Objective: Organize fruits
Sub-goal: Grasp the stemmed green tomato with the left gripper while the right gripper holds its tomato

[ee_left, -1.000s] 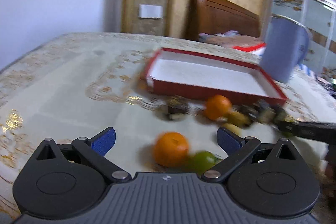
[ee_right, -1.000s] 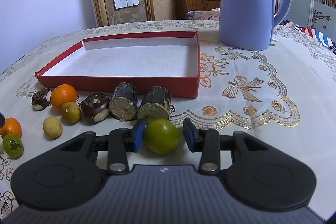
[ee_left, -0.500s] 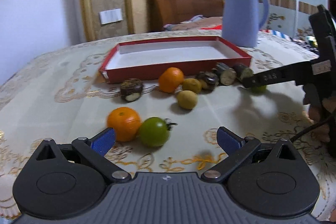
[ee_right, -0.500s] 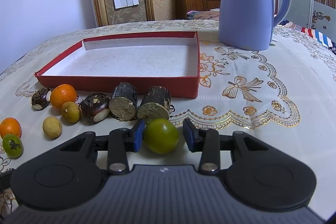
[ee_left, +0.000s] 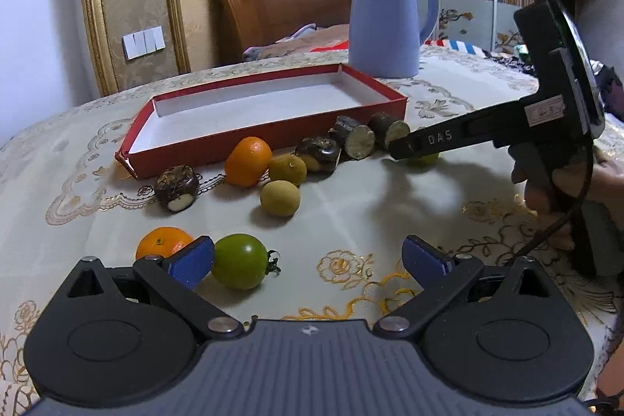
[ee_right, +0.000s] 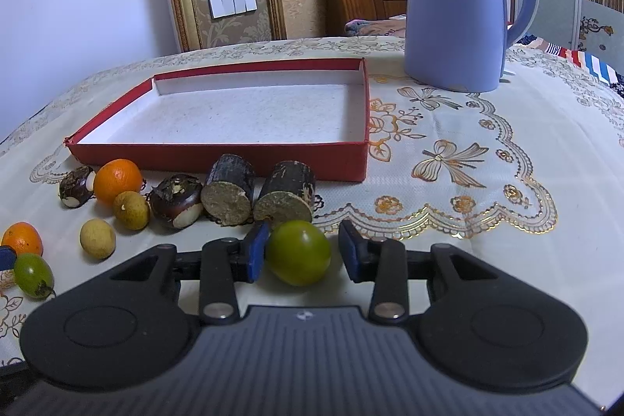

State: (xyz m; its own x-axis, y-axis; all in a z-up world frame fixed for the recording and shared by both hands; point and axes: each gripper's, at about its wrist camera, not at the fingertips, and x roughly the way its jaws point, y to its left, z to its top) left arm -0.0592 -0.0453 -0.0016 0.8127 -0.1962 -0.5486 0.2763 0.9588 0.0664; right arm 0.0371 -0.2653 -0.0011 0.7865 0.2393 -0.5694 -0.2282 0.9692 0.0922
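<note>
Low in the right wrist view, two log-like stubs (ee_right: 284, 193) sit between the red tray (ee_right: 218, 154) and the right claw (ee_right: 300, 252). Its jaws flank a green fruit (ee_right: 298, 252), left pad touching, right pad apart. The left claw (ee_left: 308, 260) gapes wide, a tomato (ee_left: 240, 261) beside its left pad.

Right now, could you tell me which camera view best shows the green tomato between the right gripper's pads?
The right wrist view: the green tomato sits large and unobstructed. The left wrist view shows only a sliver behind the right gripper's finger.
</note>
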